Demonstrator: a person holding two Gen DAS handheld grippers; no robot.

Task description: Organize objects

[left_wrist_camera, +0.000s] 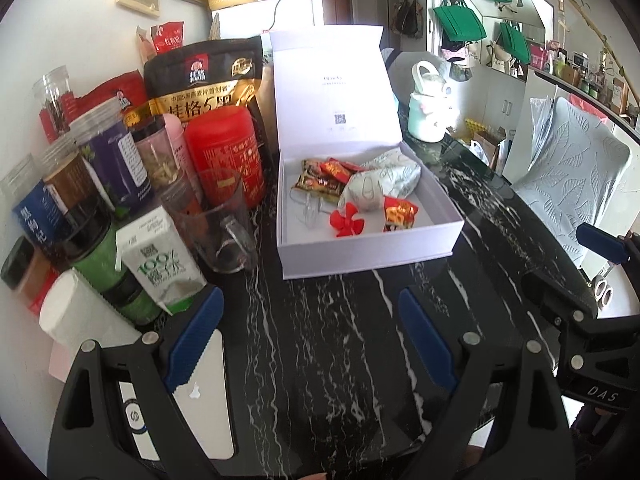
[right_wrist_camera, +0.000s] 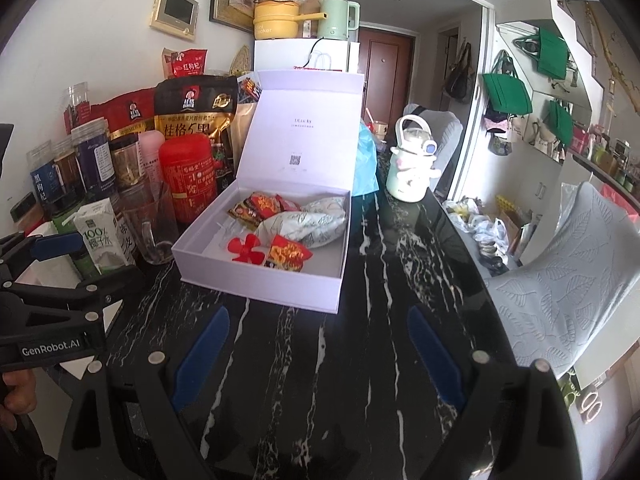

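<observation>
The black oat bag [left_wrist_camera: 204, 80] carries "QUAKER" and "桂格5黑"; the carton [left_wrist_camera: 164, 264] reads "100%", and in the right view "100% 椰子水". The red pouch [right_wrist_camera: 188, 65] at the wall says "红枸杞", the yellow pot [right_wrist_camera: 276, 20] "mini cooker". The left tongs [right_wrist_camera: 56, 246] bear "GenRobot.AI", the right tongs [left_wrist_camera: 600, 236] "DAS", and a grey device [left_wrist_camera: 134, 420] "hp".

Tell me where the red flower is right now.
The red flower lies inside the open white box, near its front wall, between a clear plastic piece on the left and a red snack packet on the right in both views.
</observation>
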